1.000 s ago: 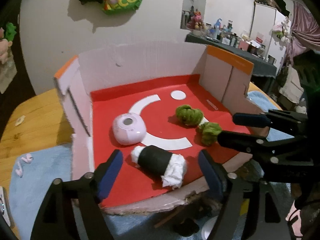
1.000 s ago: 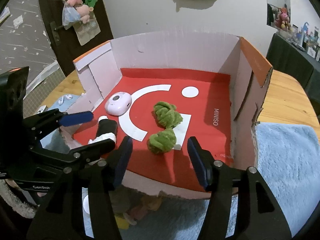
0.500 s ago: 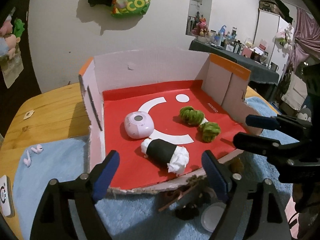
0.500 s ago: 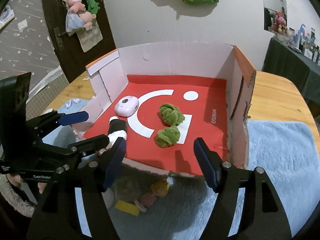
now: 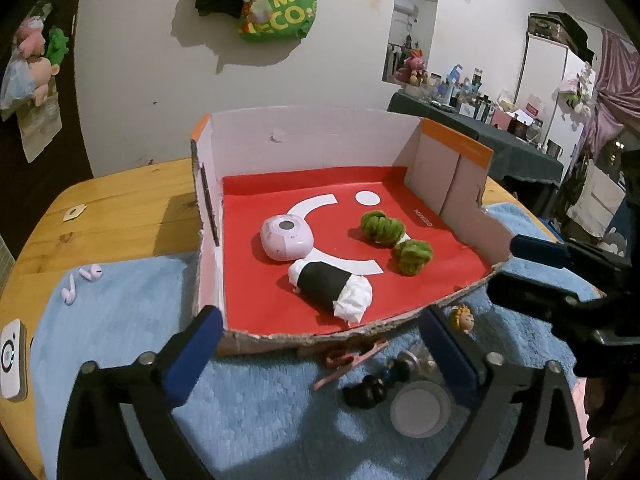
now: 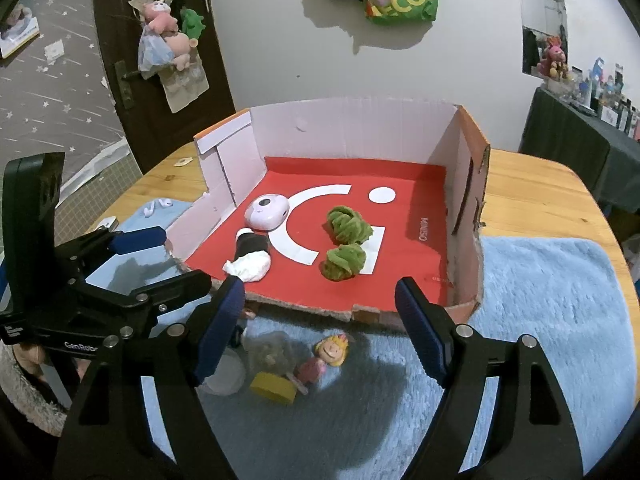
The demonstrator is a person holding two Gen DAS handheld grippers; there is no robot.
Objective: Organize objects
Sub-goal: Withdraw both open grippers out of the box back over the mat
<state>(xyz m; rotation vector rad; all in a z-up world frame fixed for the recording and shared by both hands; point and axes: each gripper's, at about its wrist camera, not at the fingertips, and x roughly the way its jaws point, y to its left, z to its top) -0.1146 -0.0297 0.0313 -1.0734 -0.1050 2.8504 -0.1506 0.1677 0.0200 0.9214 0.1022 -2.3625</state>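
Cardboard box (image 5: 452,168) at 12 o'clock held four items. My left gripper (image 5: 320,344) and right gripper (image 6: 320,324) had just opened wide, empty. Risk: clutter near torn front edge snagging fingers.

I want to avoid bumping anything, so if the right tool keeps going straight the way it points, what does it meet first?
Probably the torn front edge of the open cardboard box with the red floor; depth is unclear. The right tool is open and empty.
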